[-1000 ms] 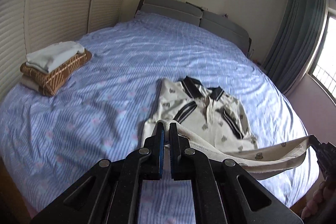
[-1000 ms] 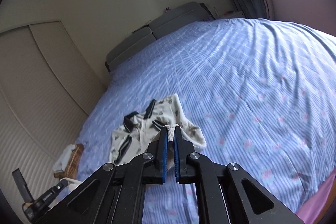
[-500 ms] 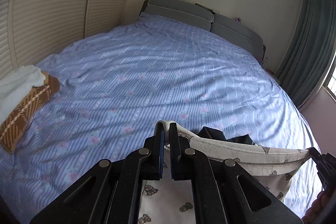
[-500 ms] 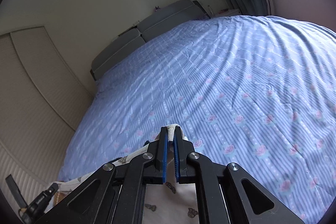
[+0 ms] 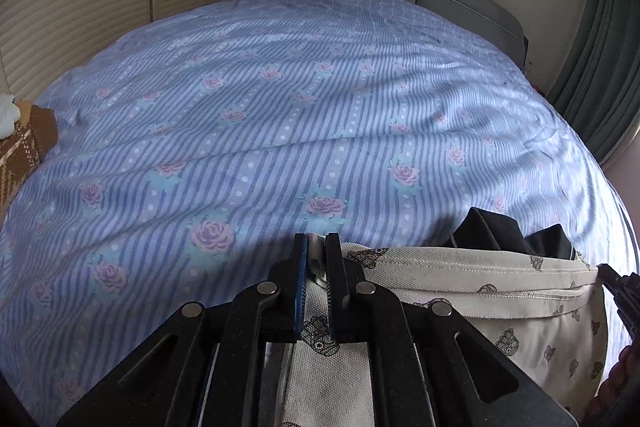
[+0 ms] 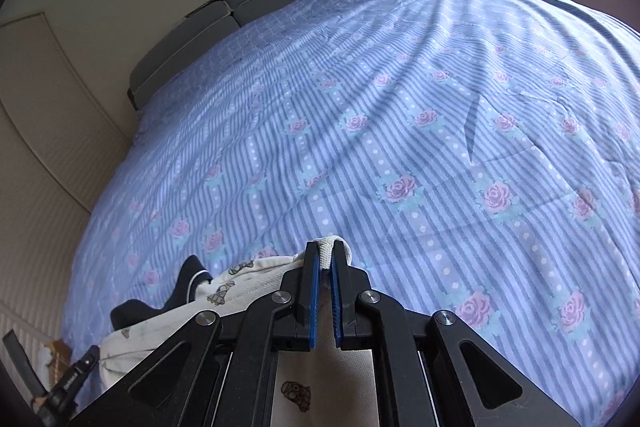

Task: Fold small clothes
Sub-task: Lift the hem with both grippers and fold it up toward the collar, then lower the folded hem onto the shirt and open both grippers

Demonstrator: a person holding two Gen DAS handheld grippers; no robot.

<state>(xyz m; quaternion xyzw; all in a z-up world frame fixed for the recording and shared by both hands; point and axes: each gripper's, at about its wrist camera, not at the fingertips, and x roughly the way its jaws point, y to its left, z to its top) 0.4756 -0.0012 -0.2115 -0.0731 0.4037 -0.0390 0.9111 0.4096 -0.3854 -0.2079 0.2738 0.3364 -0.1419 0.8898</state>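
1. Both hems of the cream shirt point(image 5: 460, 291) are pinched: the left hand-held gripper point(image 5: 316, 247) and the right hand-held gripper point(image 6: 326, 251) are almost fully closed on them.
2. Its hem is stretched just above the dark collar point(image 5: 492, 231), over the bed point(image 5: 280, 115).
3. To fold well, I would lower both corners evenly, keep the edge taut, and align it with the shoulders.

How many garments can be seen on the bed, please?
3: a cream shirt held up in front, and at the left edge a folded brown plaid garment with a white one on top. Others may be out of view.
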